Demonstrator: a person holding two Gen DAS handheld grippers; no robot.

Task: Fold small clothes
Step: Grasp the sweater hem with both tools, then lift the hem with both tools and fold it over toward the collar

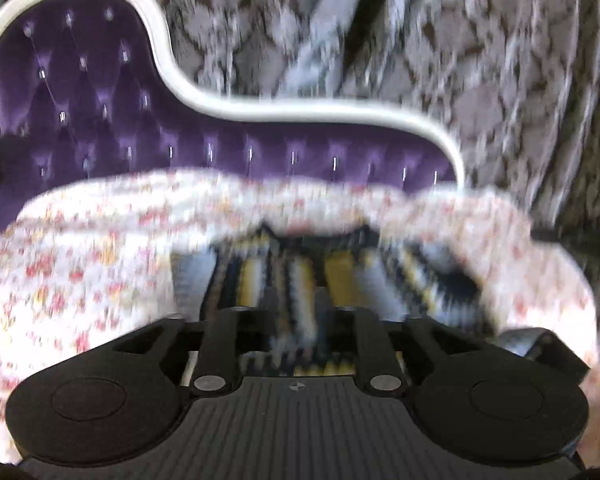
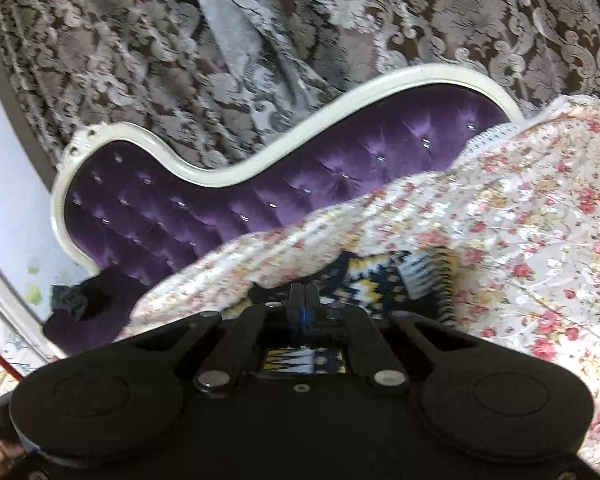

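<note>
A small knitted garment [image 1: 320,280] with navy, yellow and white zigzag bands lies on a floral cover. It also shows in the right wrist view [image 2: 396,284]. The left wrist view is blurred by motion; the left gripper's [image 1: 296,320] fingertips are hidden under or behind the garment, its arms spread apart. My right gripper [image 2: 304,300] has its two fingers pressed together at the garment's near edge, seemingly pinching the cloth.
A white floral bedspread [image 2: 520,216] covers the seat. Behind it is a purple tufted sofa back [image 2: 220,200] with a white carved frame [image 1: 300,110]. Patterned brown-grey curtains [image 2: 260,40] hang behind. A dark cloth [image 2: 70,300] lies at the sofa's left end.
</note>
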